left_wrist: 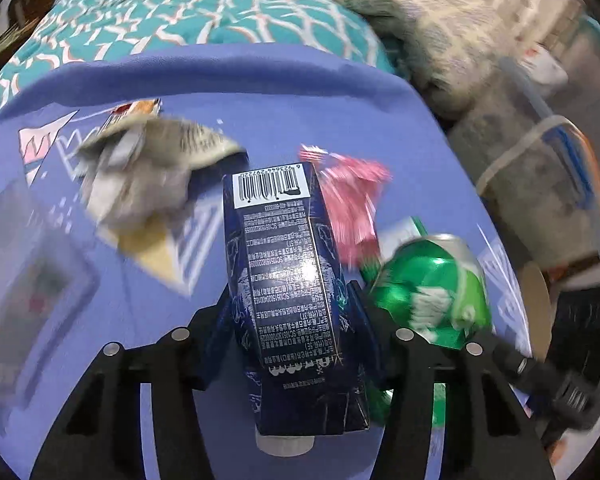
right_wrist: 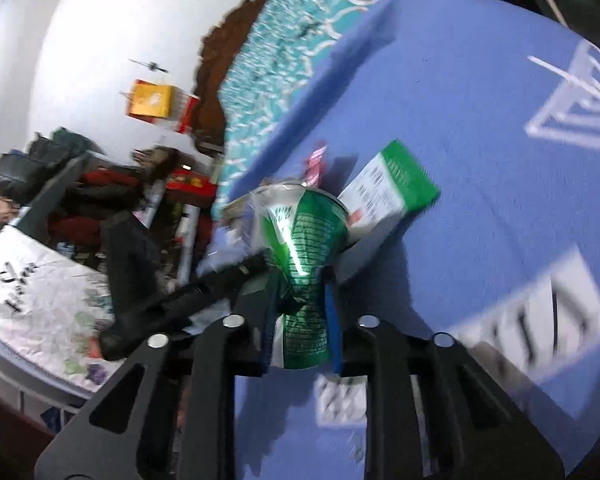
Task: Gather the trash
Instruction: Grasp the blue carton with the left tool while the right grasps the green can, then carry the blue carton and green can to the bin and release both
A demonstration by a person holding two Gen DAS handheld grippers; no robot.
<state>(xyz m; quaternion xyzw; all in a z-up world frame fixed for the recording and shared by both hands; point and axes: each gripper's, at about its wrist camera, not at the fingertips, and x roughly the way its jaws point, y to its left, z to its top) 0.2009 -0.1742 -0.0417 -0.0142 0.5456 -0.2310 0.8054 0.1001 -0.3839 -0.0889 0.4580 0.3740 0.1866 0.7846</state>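
Spread over the bed, a blue-violet printed cloth (left_wrist: 260, 120) carries the litter. Dead centre on it, the left gripper (left_wrist: 292, 300) pinches a dark blue carton (left_wrist: 288, 272). Just right of the carton, the right gripper (right_wrist: 300, 304) squeezes a dented green can (right_wrist: 304, 236). Beyond the carton lie crumpled paper (left_wrist: 148, 172) and a pink wrapper (left_wrist: 352, 196).

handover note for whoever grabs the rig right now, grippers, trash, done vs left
Left gripper: shut on the dark blue drink carton.
Right gripper: shut on the crushed green can.
On the blue mat: crumpled grey wrapper, pink wrapper, green-and-white carton.
Done: two items gripped.
Left: drop both in a bin (none in view), then collect the other three.
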